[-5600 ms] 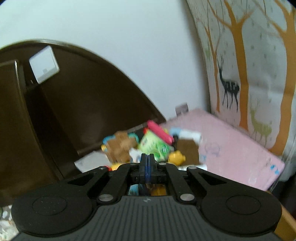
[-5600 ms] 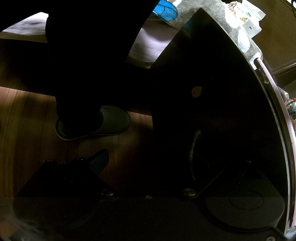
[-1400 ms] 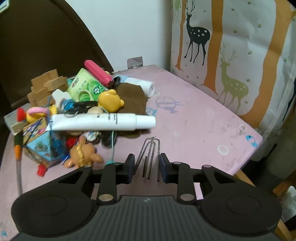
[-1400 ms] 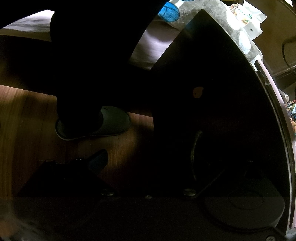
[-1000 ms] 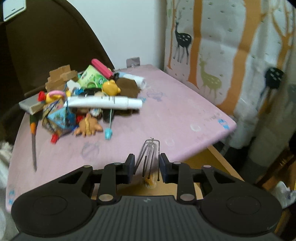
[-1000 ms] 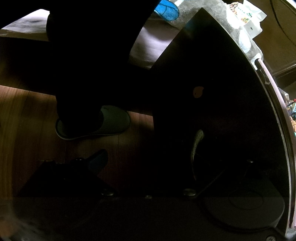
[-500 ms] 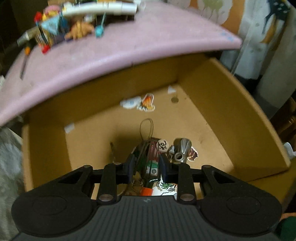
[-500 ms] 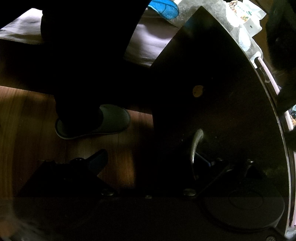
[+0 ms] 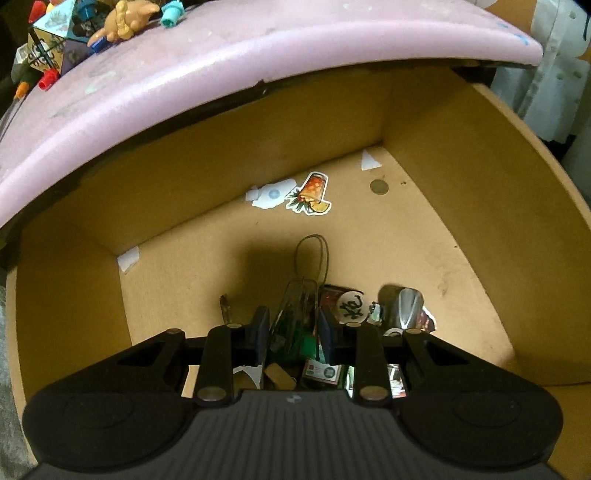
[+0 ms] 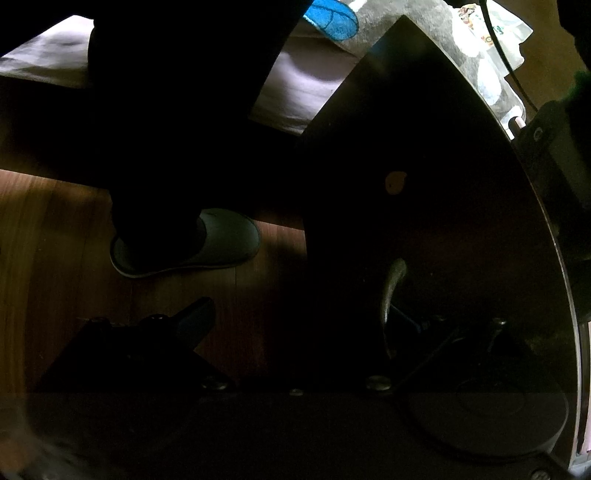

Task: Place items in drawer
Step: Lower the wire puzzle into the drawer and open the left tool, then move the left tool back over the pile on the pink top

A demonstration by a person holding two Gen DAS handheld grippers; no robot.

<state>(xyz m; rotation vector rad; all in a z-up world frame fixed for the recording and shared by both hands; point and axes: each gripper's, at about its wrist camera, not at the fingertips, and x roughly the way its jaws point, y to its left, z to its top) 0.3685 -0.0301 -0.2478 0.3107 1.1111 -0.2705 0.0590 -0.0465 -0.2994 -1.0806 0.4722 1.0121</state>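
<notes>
The open wooden drawer [image 9: 461,166] sits under the pink table top [image 9: 258,44]. My left gripper [image 9: 291,325] points down into it, shut on a thin metal wire piece [image 9: 297,306] whose prongs stick out past the fingers. Just below the wire piece, several small items lie on the drawer floor: a dark packet, a round white token [image 9: 350,305] and a silver metal part [image 9: 406,312]. In the dark right wrist view my right gripper [image 10: 303,310] stands open beside the drawer's metal handle [image 10: 393,284], one finger close behind it.
Stickers [image 9: 310,192] and a coin [image 9: 379,186] lie at the back of the drawer floor. Toys [image 9: 122,18] are piled at the table's far left. A slippered foot [image 10: 207,243] stands on the wooden floor beside the dark drawer front [image 10: 443,166].
My left gripper has sunk from above the table edge into the drawer, tilting downward, with the wire piece still in it. The right gripper has stayed by the handle.
</notes>
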